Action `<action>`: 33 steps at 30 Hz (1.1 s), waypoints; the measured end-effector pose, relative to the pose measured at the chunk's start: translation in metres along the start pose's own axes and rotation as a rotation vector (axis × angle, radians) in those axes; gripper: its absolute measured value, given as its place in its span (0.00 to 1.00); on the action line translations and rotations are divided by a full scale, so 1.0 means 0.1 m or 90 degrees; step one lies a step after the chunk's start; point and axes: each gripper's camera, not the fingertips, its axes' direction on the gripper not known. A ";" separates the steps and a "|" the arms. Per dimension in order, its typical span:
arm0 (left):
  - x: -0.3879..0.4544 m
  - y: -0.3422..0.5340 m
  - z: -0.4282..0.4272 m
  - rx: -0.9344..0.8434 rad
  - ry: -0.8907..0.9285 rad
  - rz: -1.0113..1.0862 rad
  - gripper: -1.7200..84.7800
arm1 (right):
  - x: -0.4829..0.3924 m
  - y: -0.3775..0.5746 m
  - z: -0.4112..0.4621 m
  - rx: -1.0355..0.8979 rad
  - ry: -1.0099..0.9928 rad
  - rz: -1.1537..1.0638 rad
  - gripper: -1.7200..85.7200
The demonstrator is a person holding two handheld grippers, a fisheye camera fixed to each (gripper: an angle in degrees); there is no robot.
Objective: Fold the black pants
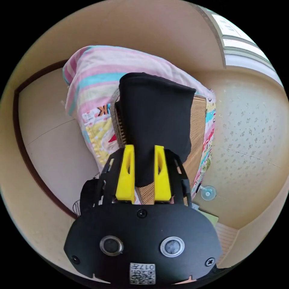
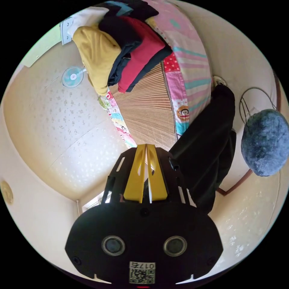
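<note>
Here, in the left gripper view, the left gripper (image 1: 144,177) shows its two yellow fingers (image 1: 126,174) set apart with a fold of the black pants (image 1: 156,120) running between them; the cloth fills the gap and both fingers appear to press on it, so the gripper is grasping the pants. The pants rise from the fingers as a broad dark panel, in front of a ribbed bamboo mat (image 1: 197,132) and a pastel striped quilt (image 1: 99,75) that lie on the bed. A speckled cream surface (image 1: 253,135) and a small round blue fan (image 1: 208,192) lie to the right of the bed in this view. In the right gripper view, the right gripper (image 2: 146,174) has its yellow fingers (image 2: 136,176) drawn almost together, with a narrow slit between them; dark cloth lies at the base of the slit, but whether the fingers clench on it cannot be told. The black pants (image 2: 210,144) show here as a long dark band that runs from just beside the gripper up past the edge of the quilt (image 2: 189,60). The bamboo mat (image 2: 147,108) lies beyond the fingertips, and a pile of folded clothes (image 2: 126,45), yellow, dark and red, rests at its far end. A fuzzy blue-grey object (image 2: 265,141) sits at the right edge, apart from the pants.
</note>
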 end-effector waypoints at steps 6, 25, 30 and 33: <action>1.55 0.78 -0.01 -0.019 0.215 0.319 0.08 | 0.33 0.16 -0.26 0.083 -0.053 0.020 0.03; 2.51 2.52 2.29 -0.363 0.225 0.396 0.12 | 0.10 -0.43 1.17 -0.109 -0.008 -0.109 0.02; 3.07 2.20 2.84 -0.248 0.109 0.362 0.16 | 0.31 -0.38 1.07 -0.092 0.037 -0.090 0.02; 3.35 2.08 3.33 -0.174 -0.023 0.303 0.20 | 0.46 -0.32 0.95 -0.065 0.006 -0.080 0.02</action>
